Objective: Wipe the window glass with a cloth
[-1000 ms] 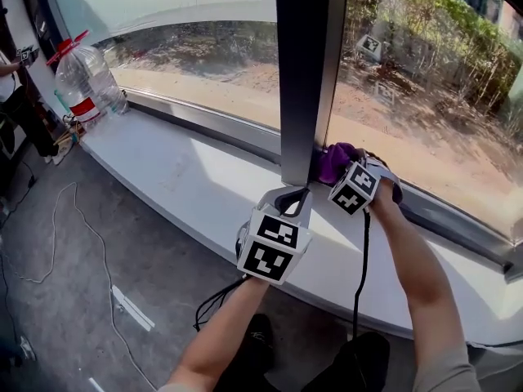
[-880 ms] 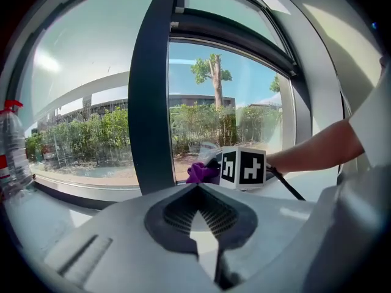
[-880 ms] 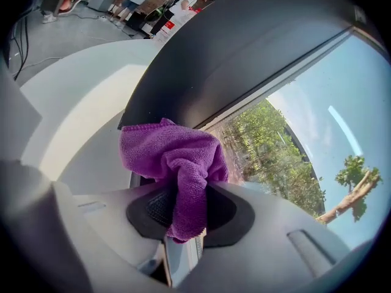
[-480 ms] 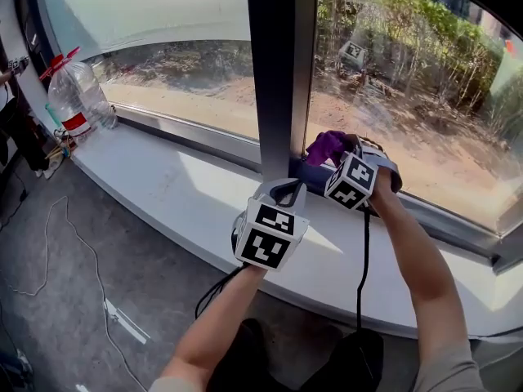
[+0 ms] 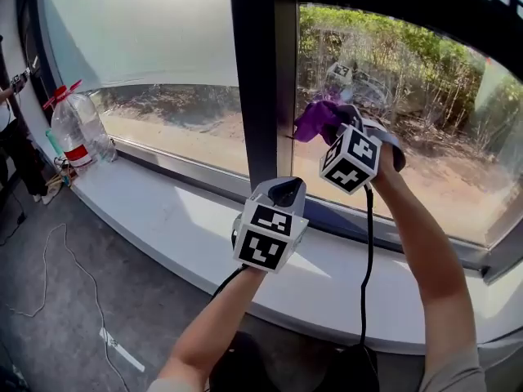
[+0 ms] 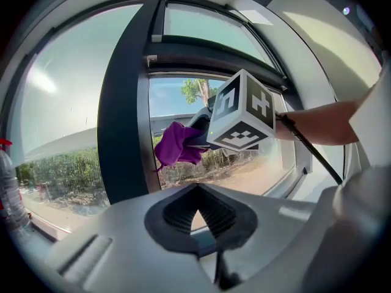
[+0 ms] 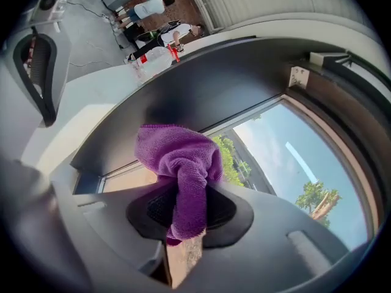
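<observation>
- Cloth (image 5: 313,119), purple, hangs right of centre in the head view, in front of the window glass (image 5: 441,113) and just beside the dark post (image 5: 255,80).
- We see the right gripper (image 7: 186,207) with its fingers clamped on it.
- Lower centre, the left gripper (image 5: 286,193) has its fingers together, empty, over the white counter (image 5: 163,202).

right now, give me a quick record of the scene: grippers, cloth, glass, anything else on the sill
right gripper: shut on purple cloth
left gripper: shut, empty, held low over the sill
cloth position: raised at window glass, beside dark post; contact unclear
also on sill: water bottle, far left
</observation>
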Demonstrator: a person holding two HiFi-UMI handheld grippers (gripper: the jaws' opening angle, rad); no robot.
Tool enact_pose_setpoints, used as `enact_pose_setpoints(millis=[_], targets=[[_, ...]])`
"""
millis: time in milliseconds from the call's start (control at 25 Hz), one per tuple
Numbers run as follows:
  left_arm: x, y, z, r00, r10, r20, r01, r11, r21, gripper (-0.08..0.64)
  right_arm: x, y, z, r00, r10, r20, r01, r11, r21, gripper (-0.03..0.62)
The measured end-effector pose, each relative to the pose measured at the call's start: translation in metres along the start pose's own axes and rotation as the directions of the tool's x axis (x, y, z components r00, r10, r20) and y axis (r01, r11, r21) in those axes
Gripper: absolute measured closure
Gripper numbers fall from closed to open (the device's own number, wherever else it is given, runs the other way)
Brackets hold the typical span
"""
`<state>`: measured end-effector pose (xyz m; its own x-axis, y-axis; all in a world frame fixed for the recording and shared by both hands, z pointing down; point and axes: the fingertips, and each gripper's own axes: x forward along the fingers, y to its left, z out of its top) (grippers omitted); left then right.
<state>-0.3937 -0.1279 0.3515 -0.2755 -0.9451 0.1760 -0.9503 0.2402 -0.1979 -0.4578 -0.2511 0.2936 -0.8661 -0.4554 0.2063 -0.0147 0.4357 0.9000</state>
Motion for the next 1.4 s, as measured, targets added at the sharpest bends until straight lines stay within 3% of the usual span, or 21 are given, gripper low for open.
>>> enact_pose_setpoints(millis=[400, 560, 760, 1040, 1240, 1400], targets=[[0.002, 0.007, 0.067, 0.995, -0.010, 0.098, 0.005, 0.999, 0.052, 0.560, -0.037, -0.124, 0.054, 0.979, -0.190, 0.073, 0.188, 0.981, 0.039, 0.479], [0.008, 0.000, 0.082, 0.992, -0.033, 0.120, 0.025, 0.998, 0.065, 0.560, -0.050, -0.170, 0.070, 0.947, -0.298, 0.117, 0.280, 0.949, 0.147, 0.479], [0.014, -0.017, 0.090, 0.990, -0.067, 0.122, 0.057, 0.995, 0.081, 0.560, -0.073, -0.203, 0.054, 0.914, -0.392, 0.106, 0.371, 0.912, 0.178, 0.479], [0.023, -0.049, 0.094, 0.986, -0.110, 0.128, 0.099, 0.991, 0.085, 0.560, -0.103, -0.218, 0.014, 0.906, -0.417, 0.074, 0.399, 0.898, 0.184, 0.479], [0.025, -0.058, 0.089, 0.988, -0.108, 0.112, 0.099, 0.992, 0.083, 0.560, -0.101, -0.195, -0.002, 0.926, -0.374, 0.062, 0.366, 0.924, 0.108, 0.480], [0.026, -0.059, 0.074, 0.992, -0.096, 0.086, 0.090, 0.993, 0.073, 0.560, -0.093, -0.166, -0.017, 0.947, -0.316, 0.065, 0.308, 0.946, 0.103, 0.480]])
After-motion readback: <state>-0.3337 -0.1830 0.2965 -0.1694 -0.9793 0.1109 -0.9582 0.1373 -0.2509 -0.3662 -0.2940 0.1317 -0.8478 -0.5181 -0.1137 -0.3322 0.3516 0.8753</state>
